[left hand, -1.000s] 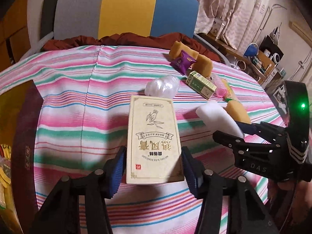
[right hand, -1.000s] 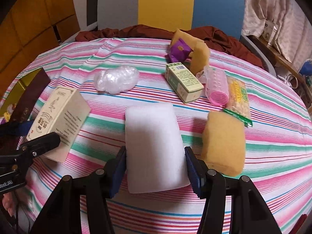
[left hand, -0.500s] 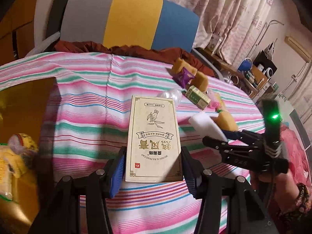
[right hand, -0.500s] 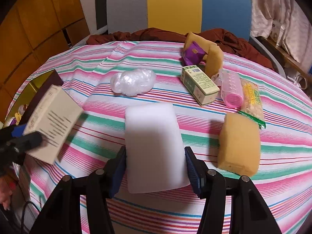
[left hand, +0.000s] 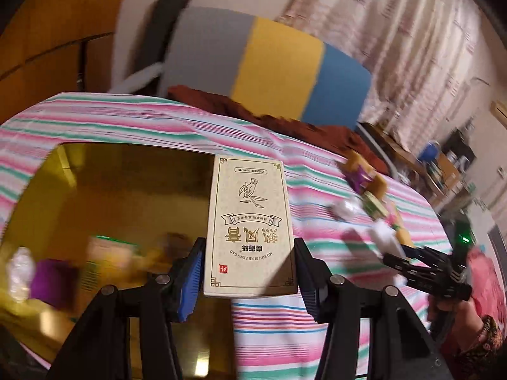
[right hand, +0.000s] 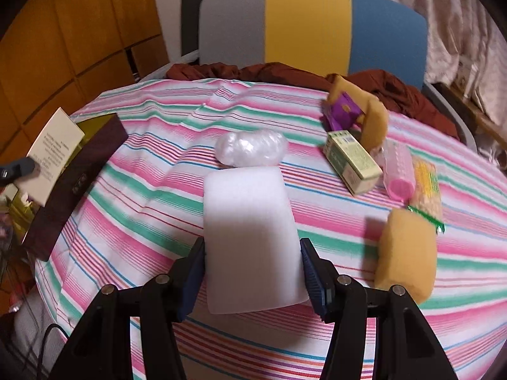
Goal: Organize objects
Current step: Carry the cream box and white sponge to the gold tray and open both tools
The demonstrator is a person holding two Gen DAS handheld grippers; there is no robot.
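Note:
My left gripper [left hand: 248, 280] is shut on a cream box with gold print [left hand: 250, 231], held in the air over the right edge of an open gold-lined box [left hand: 126, 190]. That cream box [right hand: 55, 152] also shows at the far left of the right wrist view, above the dark-sided box [right hand: 79, 180]. My right gripper [right hand: 252, 274] is shut on a white foam block [right hand: 250, 234], held above the striped cloth [right hand: 142, 221]. In the left wrist view the right gripper [left hand: 393, 250] holds that block off to the right.
On the cloth lie a clear plastic wad [right hand: 252, 147], a green-white carton [right hand: 351, 161], a pink roller [right hand: 397, 171], a yellow snack pack [right hand: 427, 186], yellow sponges [right hand: 405, 255] and a purple packet [right hand: 343, 112]. Several items sit blurred inside the gold box. A chair back [right hand: 310, 28] stands behind.
My left gripper has carried the cream box to the left, from over the striped cloth to over the open gold box. The right gripper has hardly moved with its white block.

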